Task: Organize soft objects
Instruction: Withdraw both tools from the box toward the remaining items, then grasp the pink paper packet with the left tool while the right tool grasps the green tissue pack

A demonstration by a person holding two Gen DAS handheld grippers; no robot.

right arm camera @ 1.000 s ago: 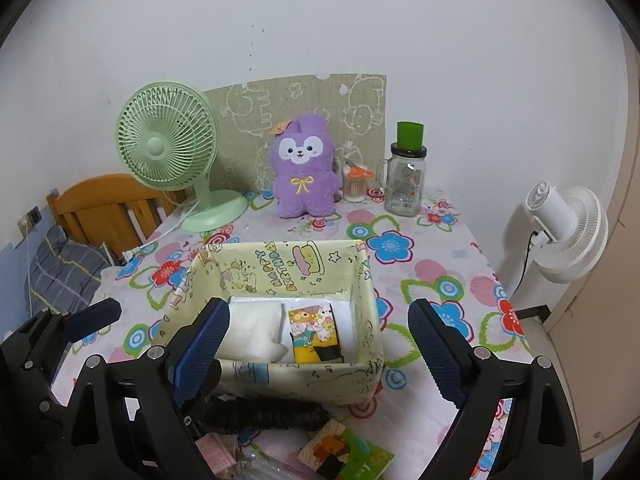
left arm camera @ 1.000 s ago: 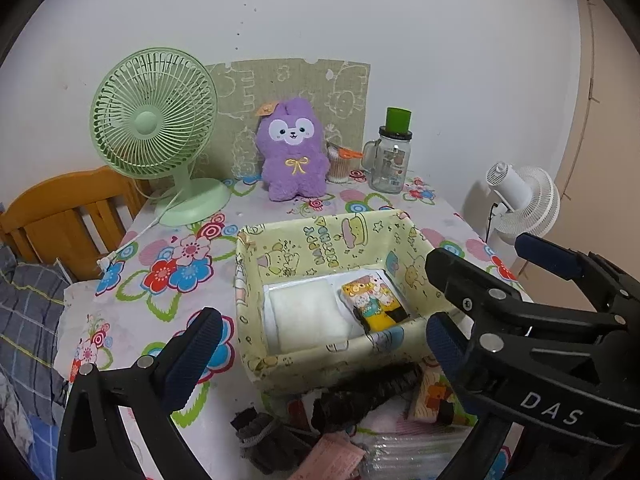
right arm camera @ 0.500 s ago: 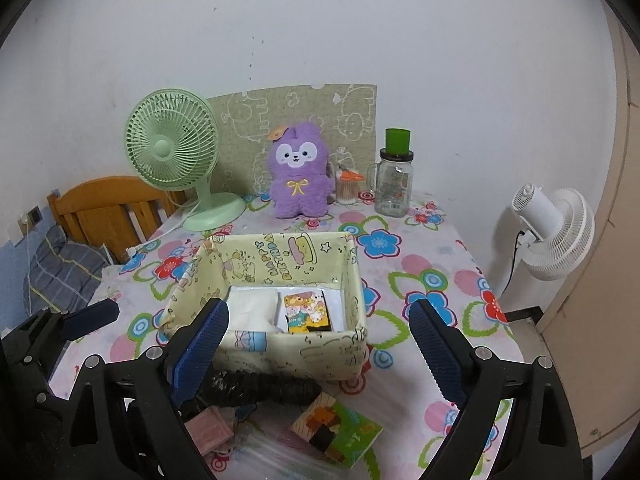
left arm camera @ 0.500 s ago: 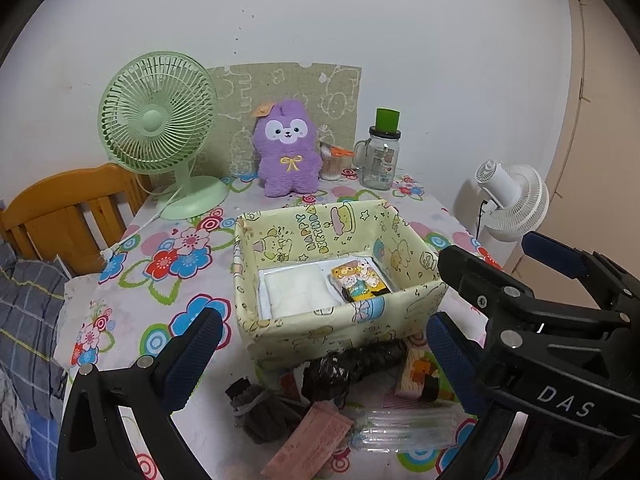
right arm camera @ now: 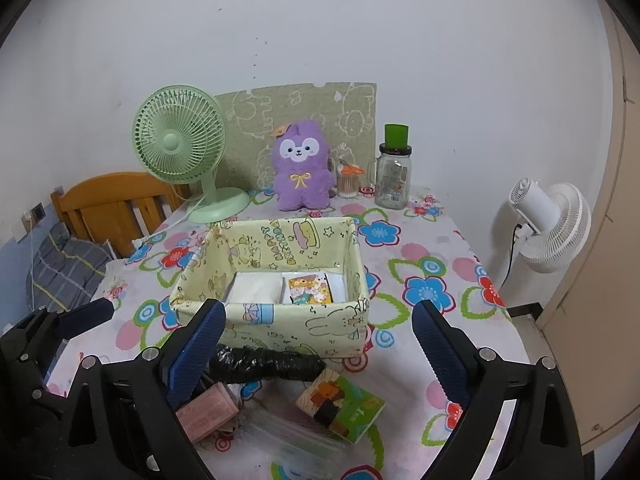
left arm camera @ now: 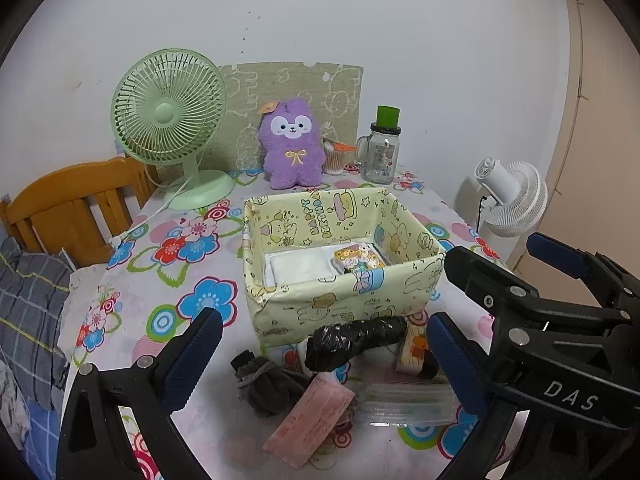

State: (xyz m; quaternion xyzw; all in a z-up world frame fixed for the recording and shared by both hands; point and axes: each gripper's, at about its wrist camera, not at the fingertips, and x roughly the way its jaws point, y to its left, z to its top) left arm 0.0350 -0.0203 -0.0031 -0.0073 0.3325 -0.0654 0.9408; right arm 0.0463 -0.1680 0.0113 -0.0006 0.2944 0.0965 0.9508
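Both hand-held grippers, left (left arm camera: 320, 354) and right (right arm camera: 318, 338), hang wide with nothing in them; black roll (left arm camera: 356, 342) and grey socks (left arm camera: 266, 386) lie on the counter (left arm camera: 160, 280) touching the box (left arm camera: 344, 300) front

Ahead of me a plain white wall (left arm camera: 360, 20) rises behind the table with its flower-printed cloth (right arm camera: 432, 264). At far left stands an orange wooden chair back (left arm camera: 68, 204), with a grey checked blanket (left arm camera: 28, 304) nearer. At right a white floor fan (right arm camera: 552, 228) stands beside a beige door panel (left arm camera: 592, 120).
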